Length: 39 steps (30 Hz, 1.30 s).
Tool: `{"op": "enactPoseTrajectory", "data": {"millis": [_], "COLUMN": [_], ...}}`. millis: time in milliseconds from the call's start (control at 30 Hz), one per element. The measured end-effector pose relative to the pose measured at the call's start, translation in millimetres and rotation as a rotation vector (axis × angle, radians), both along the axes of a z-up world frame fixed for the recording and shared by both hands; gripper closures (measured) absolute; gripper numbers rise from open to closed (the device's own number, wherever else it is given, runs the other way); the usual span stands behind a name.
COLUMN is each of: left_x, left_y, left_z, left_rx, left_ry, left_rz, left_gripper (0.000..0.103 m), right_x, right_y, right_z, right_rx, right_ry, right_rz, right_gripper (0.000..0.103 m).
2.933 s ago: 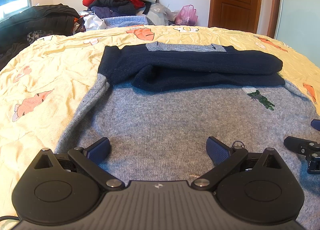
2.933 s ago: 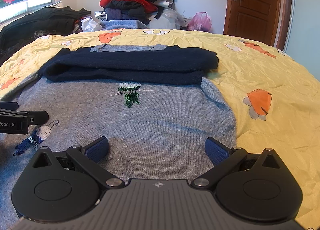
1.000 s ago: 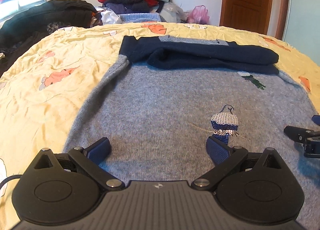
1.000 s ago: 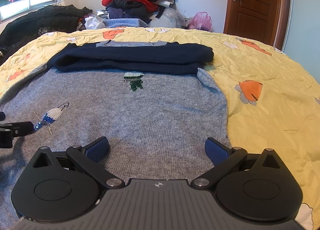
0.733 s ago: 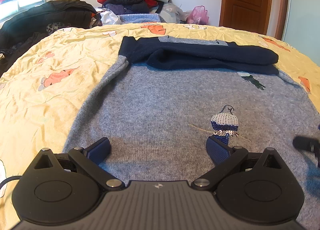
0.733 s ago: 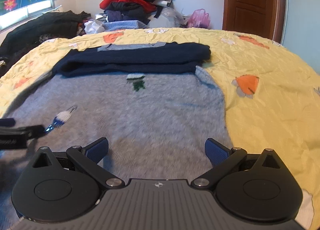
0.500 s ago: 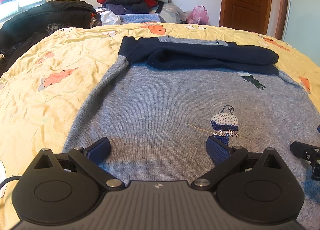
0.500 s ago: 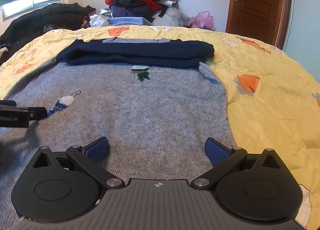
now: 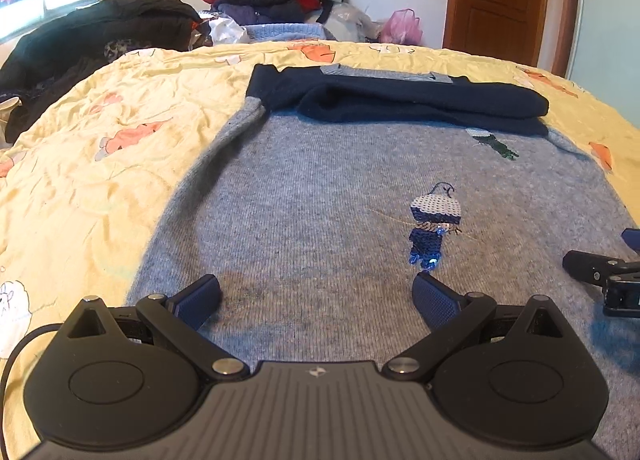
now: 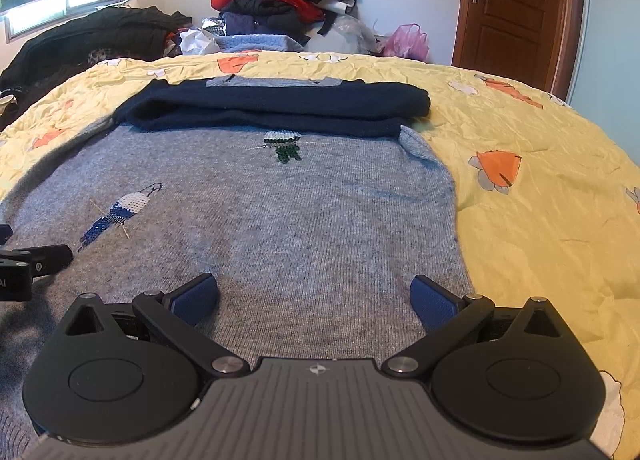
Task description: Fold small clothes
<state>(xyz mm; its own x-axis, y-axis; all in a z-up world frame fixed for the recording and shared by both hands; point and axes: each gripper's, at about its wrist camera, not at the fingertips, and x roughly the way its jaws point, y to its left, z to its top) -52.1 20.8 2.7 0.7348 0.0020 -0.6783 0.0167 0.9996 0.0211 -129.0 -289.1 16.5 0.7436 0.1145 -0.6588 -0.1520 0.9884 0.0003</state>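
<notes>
Here the grey sweater (image 9: 312, 196) stretches lengthwise away toward its folded navy sleeves (image 9: 420, 104), with left gripper (image 9: 316, 292) and right gripper (image 10: 314, 294) both spread empty above its near hem.

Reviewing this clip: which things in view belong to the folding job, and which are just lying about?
Part of the job:
- grey sweater, spread flat, navy sleeves folded across its top
- left gripper, open above the hem
- right gripper, open above the hem

Just lying about:
- yellow bedspread underneath
- clothes pile by the wall
- black coat
- pink bag
</notes>
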Motion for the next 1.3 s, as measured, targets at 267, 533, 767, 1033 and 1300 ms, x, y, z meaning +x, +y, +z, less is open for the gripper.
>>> {"op": "enactPoseTrajectory", "data": {"millis": [267, 533, 767, 1033, 1300], "left_x": [0.2, 1.7, 1.7, 1.4, -18.0], "left_y": [-0.7, 0.0, 0.0, -0.1, 1.9], "left_z": [-0.5, -0.2, -0.2, -0.2, 5.1], "left_rx": [0.0, -0.002, -0.001, -0.001, 0.014], "left_ry": [-0.006, -0.006, -0.006, -0.006, -0.003], "left_rz": [-0.001, -0.004, -0.003, -0.003, 0.043], "left_gripper": [0.0, 0.0, 0.0, 0.0, 0.0], "right_x": [-15.3, -14.8, -15.0, -15.1, -16.6], "right_y": [-0.6, -0.4, -1.2, -1.0, -1.7], "right_z": [2.7, 0.5, 0.4, 0.4, 1.7], "right_rx": [-0.003, -0.002, 0.005, 0.005, 0.008], "right_ry": [0.007, 0.0, -0.001, -0.001, -0.001], "right_rz": [0.021, 0.027, 0.028, 0.028, 0.028], "right_gripper": [0.0, 0.0, 0.0, 0.0, 0.0]}}
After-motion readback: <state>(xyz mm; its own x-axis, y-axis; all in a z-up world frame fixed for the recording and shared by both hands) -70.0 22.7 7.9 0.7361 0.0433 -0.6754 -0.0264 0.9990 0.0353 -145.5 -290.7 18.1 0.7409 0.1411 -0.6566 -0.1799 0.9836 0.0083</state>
